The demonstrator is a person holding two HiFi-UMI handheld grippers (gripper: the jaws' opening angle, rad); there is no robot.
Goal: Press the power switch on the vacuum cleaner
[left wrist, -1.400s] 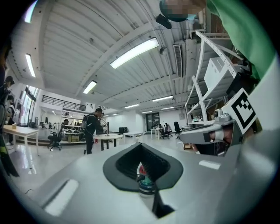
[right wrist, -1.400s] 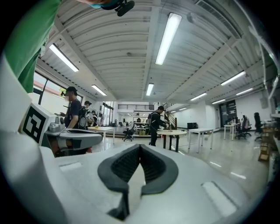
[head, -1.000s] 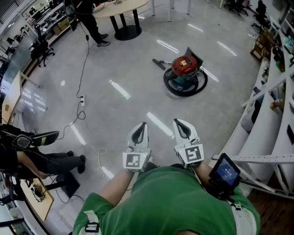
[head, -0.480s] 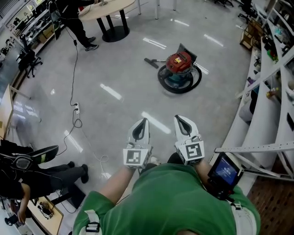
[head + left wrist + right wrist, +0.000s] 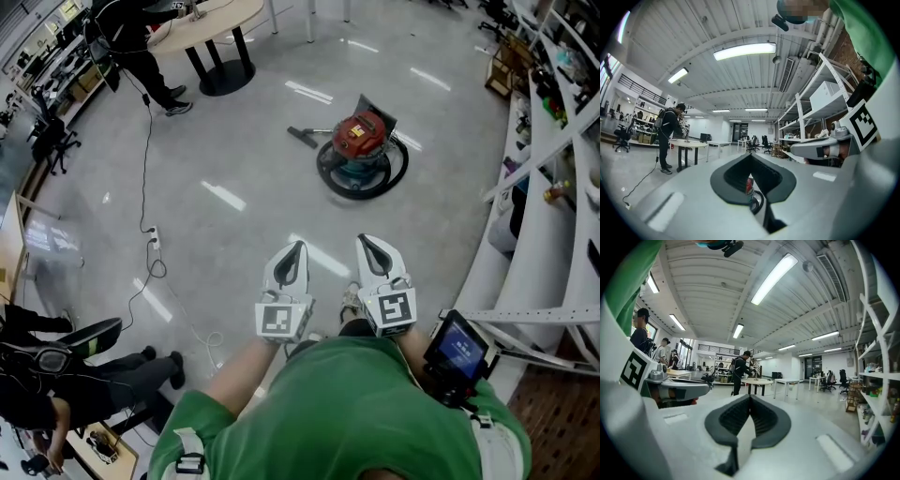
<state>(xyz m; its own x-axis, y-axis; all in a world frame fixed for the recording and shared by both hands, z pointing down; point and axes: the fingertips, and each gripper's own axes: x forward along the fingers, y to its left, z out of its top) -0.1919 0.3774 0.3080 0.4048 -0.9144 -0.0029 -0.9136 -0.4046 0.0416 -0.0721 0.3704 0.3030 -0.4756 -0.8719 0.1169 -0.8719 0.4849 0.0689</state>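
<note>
Vacuum cleaner (image 5: 361, 142) sits on the floor (image 5: 234, 187), well apart from us. Left hand-held gripper (image 5: 294, 247) and right hand-held gripper (image 5: 365, 241) both clenched, empty. Risk: switch too small to locate from here, so a blind press could miss it.

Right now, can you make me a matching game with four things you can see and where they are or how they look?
Things:
1. vacuum cleaner
2. round table
3. shelves
4. left tool

Clues:
A. along the right side of the room
B. shut, with nothing held in it
C. on the floor ahead, red on top
D. far off to the left, with a person standing beside it

Pairs: 1-C, 2-D, 3-A, 4-B
</note>
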